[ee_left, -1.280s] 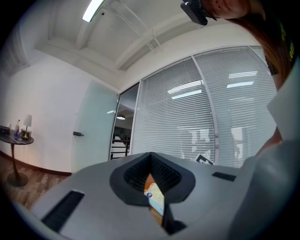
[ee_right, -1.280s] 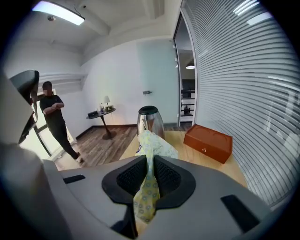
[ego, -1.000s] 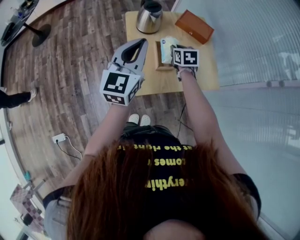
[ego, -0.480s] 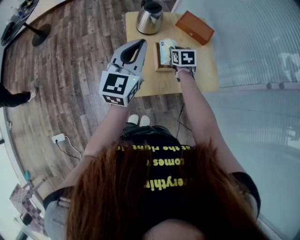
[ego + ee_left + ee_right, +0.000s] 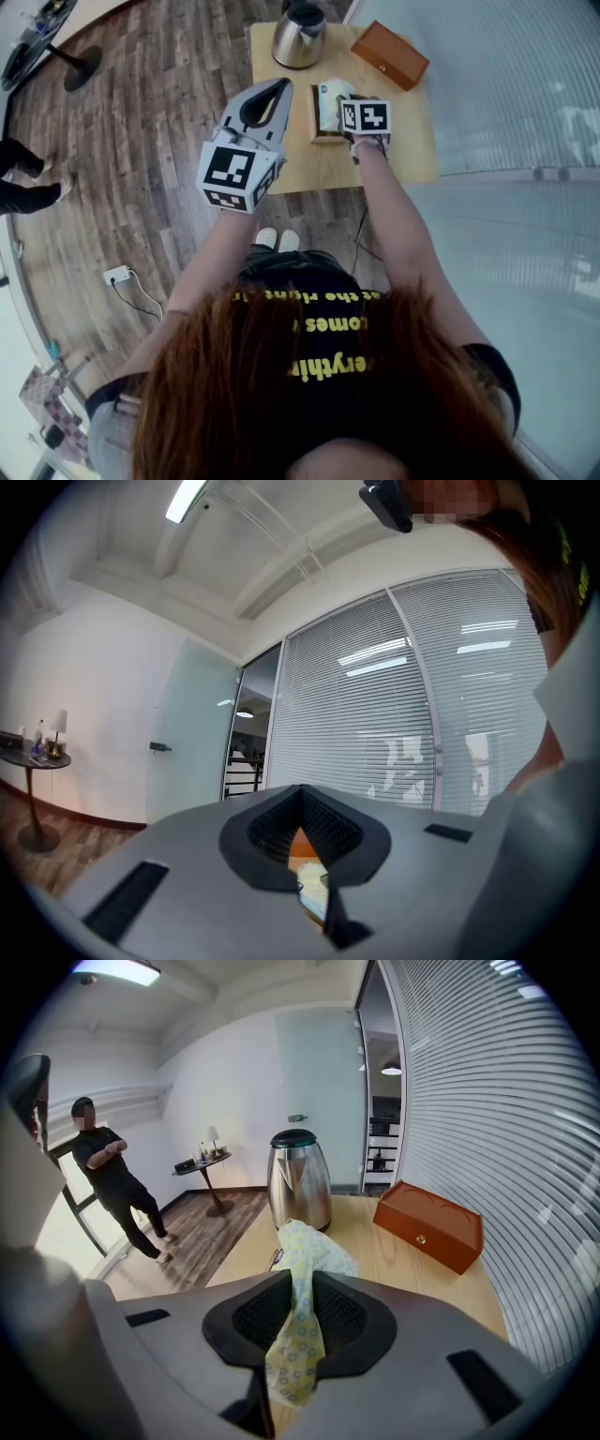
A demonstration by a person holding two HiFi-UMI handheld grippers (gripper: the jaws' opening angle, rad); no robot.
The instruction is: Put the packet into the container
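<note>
A pale packet (image 5: 330,97) printed with small rings hangs over a small wooden container (image 5: 319,134) on the table. In the right gripper view the packet (image 5: 309,1258) stands upright between the pads, which still pinch its lower edge. My right gripper (image 5: 349,101) sits just behind it, and its jaws (image 5: 298,1314) are opening slightly. The container is mostly hidden under the packet and the gripper. My left gripper (image 5: 277,90) is held to the left of the container, above the table edge. Its jaws (image 5: 302,795) are together with nothing in them.
A steel kettle (image 5: 299,36) stands at the back of the wooden table (image 5: 405,142); an orange-brown box (image 5: 389,53) lies at the back right. Blinds run along the right side. A person (image 5: 116,1183) stands on the wood floor to the left.
The right gripper and the packet have shifted a little farther over the container. The left gripper has hardly moved. The person's legs at the left edge have stepped further in.
</note>
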